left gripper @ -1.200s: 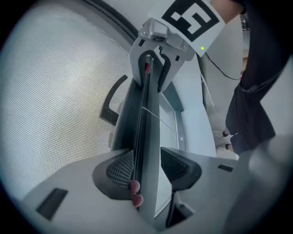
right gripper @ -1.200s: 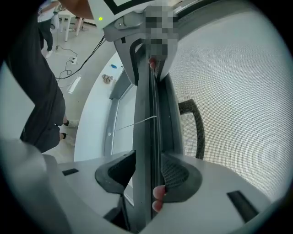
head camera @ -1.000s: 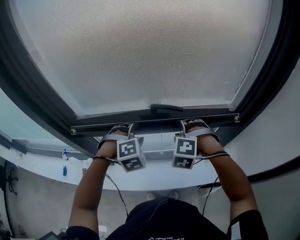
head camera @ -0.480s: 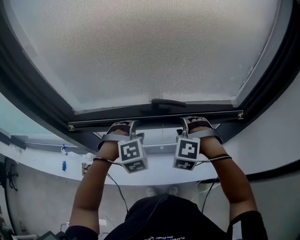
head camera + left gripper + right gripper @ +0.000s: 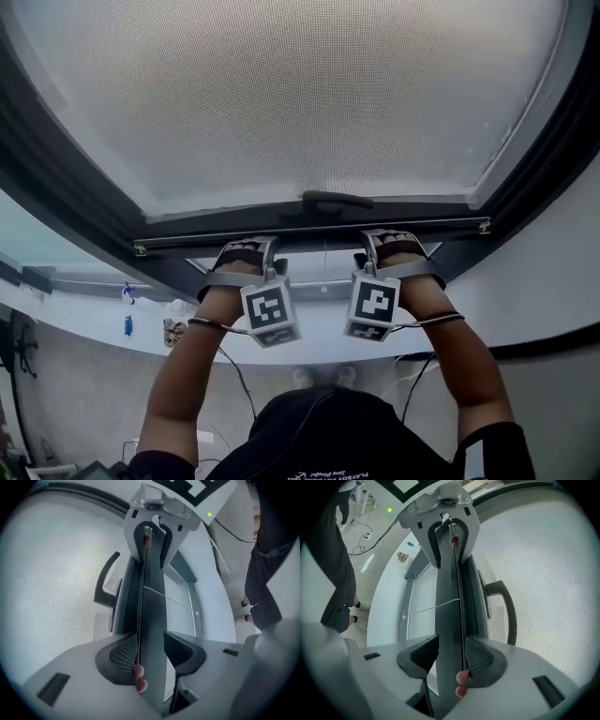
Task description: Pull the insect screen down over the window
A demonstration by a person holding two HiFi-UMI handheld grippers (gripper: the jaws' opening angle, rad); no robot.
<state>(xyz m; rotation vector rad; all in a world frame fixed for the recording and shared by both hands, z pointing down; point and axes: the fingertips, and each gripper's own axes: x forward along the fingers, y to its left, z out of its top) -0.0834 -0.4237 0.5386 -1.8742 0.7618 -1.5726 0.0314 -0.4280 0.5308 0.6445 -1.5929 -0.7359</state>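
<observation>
Grey mesh of the insect screen (image 5: 300,94) fills most of the dark window frame (image 5: 56,192). The left gripper (image 5: 246,251) and right gripper (image 5: 385,241) are each clamped on the screen's bottom bar (image 5: 309,234), one either side of its handle (image 5: 337,200), apparently to keep the bar level. An uncovered strip below suggests the pull is unfinished.

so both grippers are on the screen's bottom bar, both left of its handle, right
Not quite: the handle sits between them. The left gripper is left of it, the right gripper right of it, both on the bottom bar, as the head view shows.
</observation>
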